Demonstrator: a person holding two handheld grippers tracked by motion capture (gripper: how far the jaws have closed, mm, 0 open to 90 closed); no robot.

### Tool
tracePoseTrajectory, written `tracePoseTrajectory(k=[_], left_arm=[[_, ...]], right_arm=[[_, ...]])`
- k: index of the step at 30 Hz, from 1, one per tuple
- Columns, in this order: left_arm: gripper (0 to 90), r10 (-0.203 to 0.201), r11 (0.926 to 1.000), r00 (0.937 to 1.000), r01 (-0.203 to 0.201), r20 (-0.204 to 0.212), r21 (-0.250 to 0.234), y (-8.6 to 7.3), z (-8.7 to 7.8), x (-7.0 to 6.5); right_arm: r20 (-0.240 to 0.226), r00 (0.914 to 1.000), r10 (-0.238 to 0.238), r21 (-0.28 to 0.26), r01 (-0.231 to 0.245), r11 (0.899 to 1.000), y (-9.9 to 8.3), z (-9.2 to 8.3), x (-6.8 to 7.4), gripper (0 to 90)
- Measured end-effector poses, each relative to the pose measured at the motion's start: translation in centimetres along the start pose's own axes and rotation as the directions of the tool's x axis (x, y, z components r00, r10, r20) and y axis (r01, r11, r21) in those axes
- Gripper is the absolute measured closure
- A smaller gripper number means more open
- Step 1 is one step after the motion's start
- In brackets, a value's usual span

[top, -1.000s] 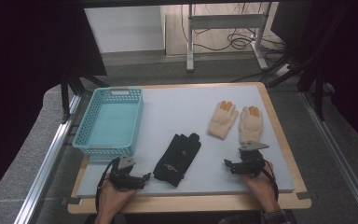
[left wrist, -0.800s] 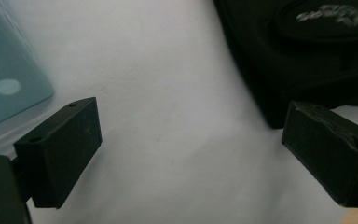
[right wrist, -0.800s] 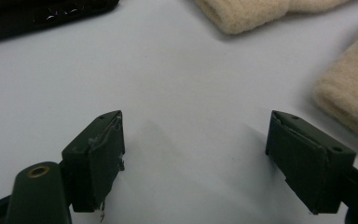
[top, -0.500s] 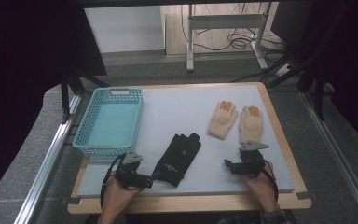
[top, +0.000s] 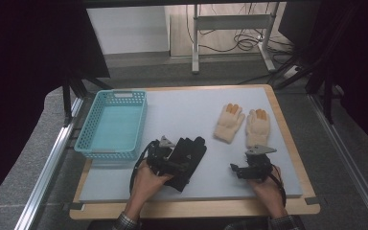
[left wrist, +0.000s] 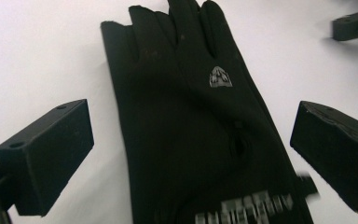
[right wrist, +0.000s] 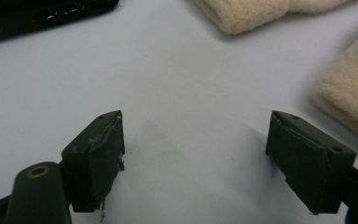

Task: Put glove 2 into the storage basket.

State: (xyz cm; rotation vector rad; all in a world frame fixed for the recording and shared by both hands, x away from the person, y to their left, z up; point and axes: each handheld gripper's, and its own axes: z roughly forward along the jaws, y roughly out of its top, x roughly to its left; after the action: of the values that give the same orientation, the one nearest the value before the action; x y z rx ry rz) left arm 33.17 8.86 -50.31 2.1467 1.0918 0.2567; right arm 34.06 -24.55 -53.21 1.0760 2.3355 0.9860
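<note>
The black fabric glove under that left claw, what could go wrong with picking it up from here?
The black fabric glove lies flat between the wide-open jaws of the left claw, which have just been opening; closing now might only pinch a fold, so it could slip out. It also looks like two gloves stacked, so one may stay behind. The turquoise plastic basket sits close by and could get bumped.

Black glove (left wrist: 191,130) with grey logo, flat on table, fingers pointing away
</note>
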Motion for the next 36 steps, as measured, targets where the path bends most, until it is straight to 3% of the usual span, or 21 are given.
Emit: tracePoseTrajectory(k=[7,12,18,25,29,33,36], left_arm=[[0.0,-0.021,0.9950,0.9997,0.023,-0.013,0.097,0.7,2.7,-0.1],[0.0,0.021,0.9888,0.9988,-0.015,-0.044,0.148,0.1,3.6,-1.4],[0.0,0.062,0.9852,0.9943,-0.047,-0.087,0.165,-0.6,3.7,-2.7],[2.3,0.025,0.9861,0.9961,-0.011,-0.084,0.166,-0.5,3.5,-2.3],[19.9,0.002,0.9879,0.9969,0.010,-0.079,0.155,-0.2,2.8,-1.1],[44.5,-0.003,0.9918,0.9972,0.012,-0.075,0.128,-0.5,2.2,0.0],[56.4,-0.016,0.9936,0.9984,0.022,-0.055,0.111,-0.7,1.8,0.8]], right_arm=[[0.000,1.0000,-0.001,-0.001,0.001,1.000,0.0,0.0,0.0,19.1],[0.000,1.0000,-0.002,-0.001,0.002,1.000,0.0,0.0,0.0,19.1],[0.001,1.0000,-0.001,0.000,0.001,1.000,0.0,0.0,0.0,19.1],[0.001,1.0000,-0.001,0.000,0.001,1.000,0.0,0.0,0.0,19.1],[0.001,1.0000,-0.001,0.000,0.001,1.000,0.0,0.0,0.0,19.1],[0.001,1.0000,-0.001,0.000,0.001,1.000,0.0,0.0,0.0,19.1],[0.001,1.0000,-0.001,0.000,0.001,1.000,0.0,0.0,0.0,19.1]])
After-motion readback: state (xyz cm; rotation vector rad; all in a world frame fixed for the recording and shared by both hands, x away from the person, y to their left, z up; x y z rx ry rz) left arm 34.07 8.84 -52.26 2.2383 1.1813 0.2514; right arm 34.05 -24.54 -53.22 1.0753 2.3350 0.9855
